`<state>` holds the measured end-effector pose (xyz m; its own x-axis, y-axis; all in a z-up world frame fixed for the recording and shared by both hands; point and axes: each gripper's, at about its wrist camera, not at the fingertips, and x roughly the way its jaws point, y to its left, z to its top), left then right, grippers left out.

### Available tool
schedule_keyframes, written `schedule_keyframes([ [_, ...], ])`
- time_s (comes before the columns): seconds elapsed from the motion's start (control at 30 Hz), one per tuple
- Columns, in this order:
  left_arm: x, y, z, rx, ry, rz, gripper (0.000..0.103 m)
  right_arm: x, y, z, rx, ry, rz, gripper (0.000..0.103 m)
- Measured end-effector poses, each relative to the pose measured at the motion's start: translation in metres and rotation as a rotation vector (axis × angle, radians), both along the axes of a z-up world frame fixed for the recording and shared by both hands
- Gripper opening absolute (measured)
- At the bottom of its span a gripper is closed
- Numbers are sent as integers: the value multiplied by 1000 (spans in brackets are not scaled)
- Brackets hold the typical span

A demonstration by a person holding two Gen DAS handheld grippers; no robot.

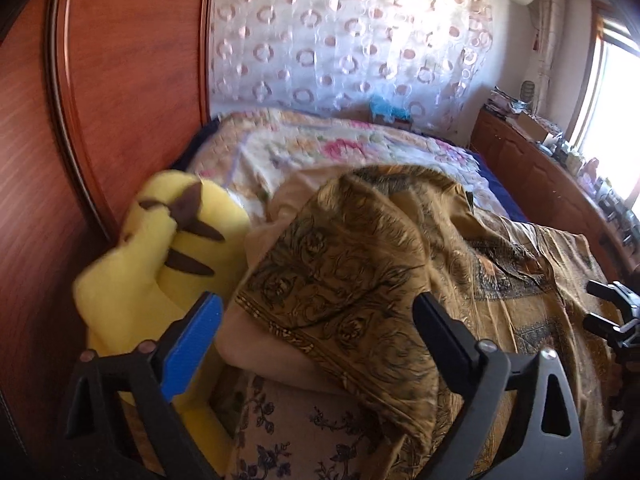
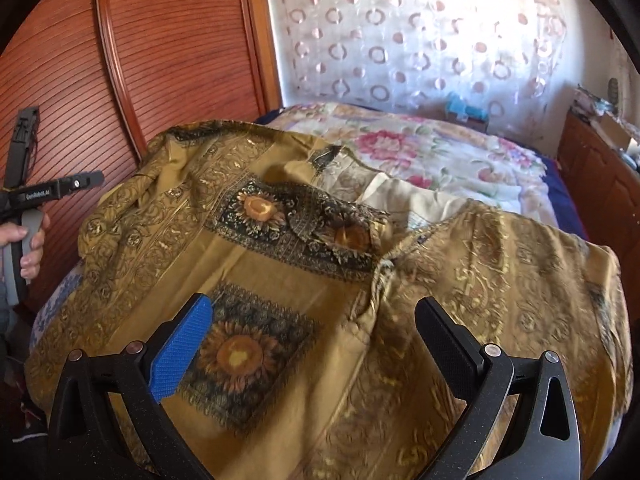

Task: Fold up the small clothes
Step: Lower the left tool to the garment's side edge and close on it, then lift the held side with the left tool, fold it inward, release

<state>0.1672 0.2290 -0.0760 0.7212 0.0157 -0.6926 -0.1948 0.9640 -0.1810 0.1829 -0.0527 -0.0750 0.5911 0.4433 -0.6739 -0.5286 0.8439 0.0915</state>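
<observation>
1. Gold cloth with dark swirls and sunflower squares, a shirt (image 2: 280, 248), lies spread over the bed (image 2: 460, 160) in front of me.
2. My right tongs (image 2: 312, 336) hang just above the shirt, near its lower half. The fingers are wide apart and hold nothing. One sunflower square shows right between them, close to the blue pad (image 2: 180, 356).
3. My left tongs (image 1: 316, 328) are over the left side of the shirt (image 1: 360, 264). They are wide open too, and nothing is in them.
4. In the left view, a part of the shirt is folded over and humps up between the two fingers. I cannot tell if the fingers touch the cloth.
5. A yellow soft toy (image 1: 160, 248) with brown stripes sits just left of the shirt, against the red-brown wooden wall (image 1: 100, 100). My left blue pad (image 1: 192, 344) is in front of the toy.
6. In the right view I can see my left hand (image 2: 28, 240) holding the other tongs far off to the left, beside the shirt's edge.
7. A flower blanket (image 2: 420, 152) covers the far part of the bed, past the shirt.
8. A white curtain (image 2: 400, 40) with round rings hangs behind the bed.
9. A wooden cabinet (image 1: 532, 172) with small things on top stands on the right.
</observation>
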Motion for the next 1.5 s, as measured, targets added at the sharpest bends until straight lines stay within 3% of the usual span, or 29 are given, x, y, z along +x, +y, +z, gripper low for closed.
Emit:
schedule_keyframes([
  [0.13,6,11,-18,-67,45,-2,78,14,10,-6,5,33,16,103],
  [0.37,9,12,-35,-89,87,-7,64,20,23,-17,-15,65,48,103],
  [0.57,11,13,-30,-62,70,-12,38,23,19,-26,-15,87,44,103],
  [0.63,12,12,-26,-36,61,-10,21,24,16,-26,-10,86,39,103],
  [0.73,14,12,-23,-21,63,-20,12,24,12,-24,1,82,31,103],
  [1.0,21,23,-32,-58,104,-3,12,20,6,-20,13,70,24,103],
  [1.1,17,16,-25,-21,76,-10,1,18,5,-17,15,63,18,103],
  [1.23,9,-3,5,-13,9,-56,0,15,0,-16,18,60,1,103],
  [1.5,24,-69,79,50,-128,-245,0,8,-13,-9,41,44,-30,103],
])
